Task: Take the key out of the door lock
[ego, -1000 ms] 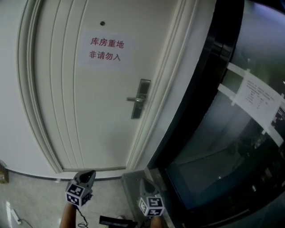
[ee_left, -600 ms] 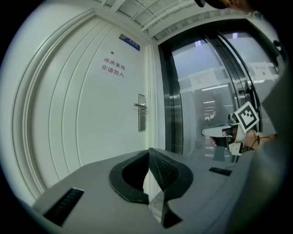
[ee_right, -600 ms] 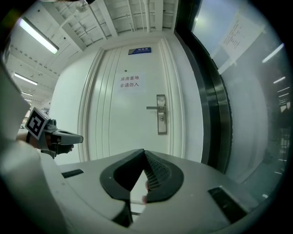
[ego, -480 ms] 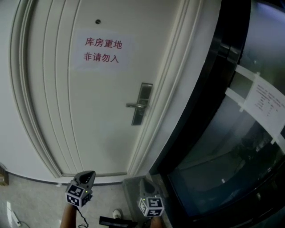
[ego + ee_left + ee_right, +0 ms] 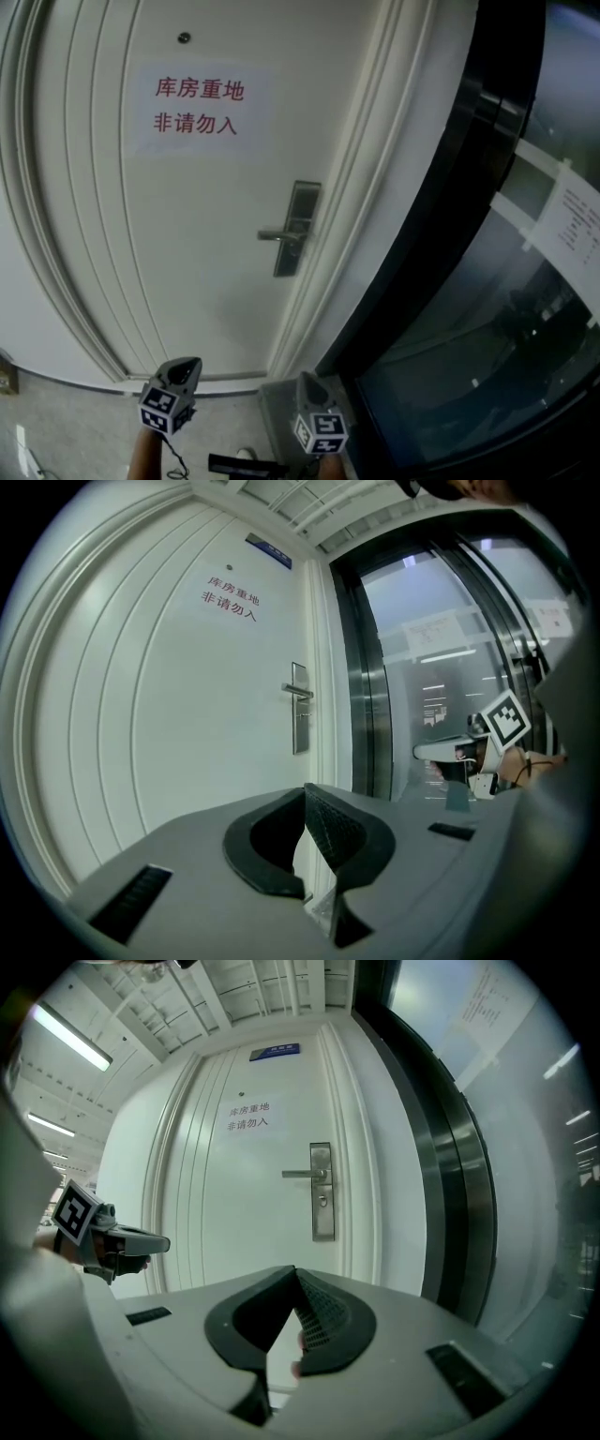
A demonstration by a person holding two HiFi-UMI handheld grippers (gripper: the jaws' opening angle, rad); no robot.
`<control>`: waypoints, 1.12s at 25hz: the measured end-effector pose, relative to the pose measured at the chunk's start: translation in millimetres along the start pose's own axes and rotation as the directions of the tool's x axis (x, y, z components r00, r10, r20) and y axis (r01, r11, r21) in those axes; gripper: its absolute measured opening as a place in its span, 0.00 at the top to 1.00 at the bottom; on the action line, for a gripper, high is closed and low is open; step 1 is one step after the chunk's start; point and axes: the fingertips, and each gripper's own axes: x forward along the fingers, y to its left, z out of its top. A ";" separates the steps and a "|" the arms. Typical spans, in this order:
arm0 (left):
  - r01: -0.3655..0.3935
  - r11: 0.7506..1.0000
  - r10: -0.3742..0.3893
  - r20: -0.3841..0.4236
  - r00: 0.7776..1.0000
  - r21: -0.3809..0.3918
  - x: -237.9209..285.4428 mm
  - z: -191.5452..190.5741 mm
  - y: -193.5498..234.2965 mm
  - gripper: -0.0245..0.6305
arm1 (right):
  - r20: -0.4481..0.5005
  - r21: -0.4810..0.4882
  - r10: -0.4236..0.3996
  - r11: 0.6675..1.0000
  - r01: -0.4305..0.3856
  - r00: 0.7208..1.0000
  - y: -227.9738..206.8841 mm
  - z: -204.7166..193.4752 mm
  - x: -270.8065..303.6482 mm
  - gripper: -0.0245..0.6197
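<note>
Head view: left claw (image 5: pixel 190 363) and right claw (image 5: pixel 306 378) hang low, well apart from the white door (image 5: pixel 187 234), both pinched closed on nothing. Lock plate (image 5: pixel 296 228) sits near the door's right edge with the handle (image 5: pixel 275 235); key's too small to make out.

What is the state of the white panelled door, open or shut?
Shut: the white panelled door sits flush in its frame, and no gap shows beside the silver lever handle.

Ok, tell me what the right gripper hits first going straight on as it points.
Probably the white door, close beside the metal lock plate. Nothing shows between it and the right gripper, which is shut, though depth is unclear.
</note>
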 end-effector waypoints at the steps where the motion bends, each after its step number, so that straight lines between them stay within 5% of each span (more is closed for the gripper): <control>1: -0.002 1.000 0.002 0.000 1.000 -0.001 5.7 0.6 1.7 0.95 | 0.000 -0.001 0.002 1.000 -0.002 1.000 -3.4 0.5 5.6 0.95; 28: -0.047 0.999 0.047 -0.001 0.999 -0.022 114.8 16.0 28.8 0.95 | -0.003 -0.013 0.058 0.998 -0.058 0.998 -69.0 15.6 107.4 0.95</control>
